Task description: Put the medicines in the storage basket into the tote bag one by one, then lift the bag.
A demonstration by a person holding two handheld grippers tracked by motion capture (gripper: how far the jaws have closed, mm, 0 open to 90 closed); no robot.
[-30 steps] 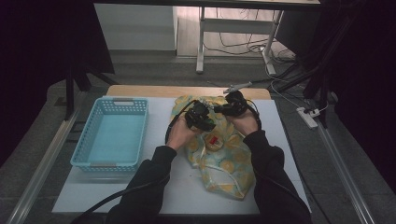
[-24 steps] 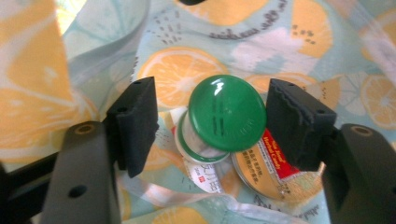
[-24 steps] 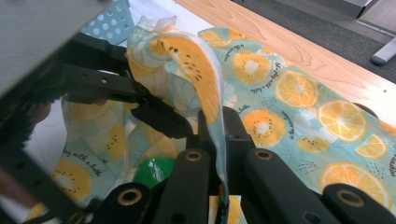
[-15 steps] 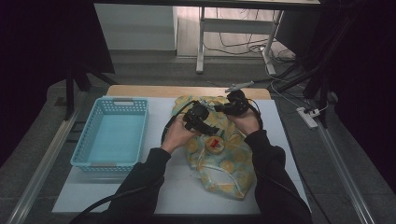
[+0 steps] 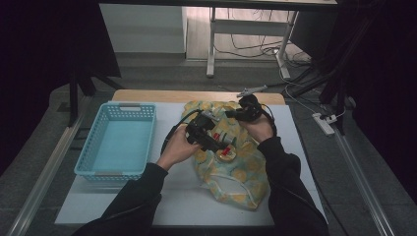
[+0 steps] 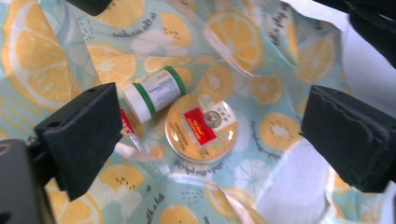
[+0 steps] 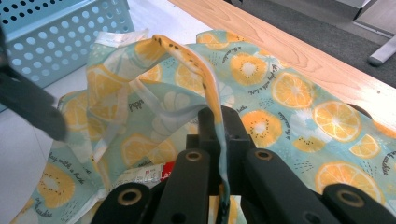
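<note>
A lemon-print bag [image 5: 231,167] lies on the white table [image 5: 182,196], and the right gripper [image 7: 223,126] is clamped on a fold of its rim, holding that edge lifted so the mouth gapes. Inside, straight ahead of the left gripper [image 6: 210,126] and between its jaws, which stand wide apart and touch nothing, lies a round tin [image 6: 201,127] with a red label; just beyond it and toward that gripper's left pad rests a white bottle [image 6: 153,93] on its side, green-banded, and a small red-and-white packet [image 6: 127,125] peeks out beside the pad. The raised cloth hangs close in front of the right gripper and hides most of the bag's inside from it. A blue basket [image 5: 118,142] sits well off to the left gripper's outer side. Against the pictures a second ago, the left gripper has swung across and now points down into the opening, and the bag's rim is pulled wider.
</note>
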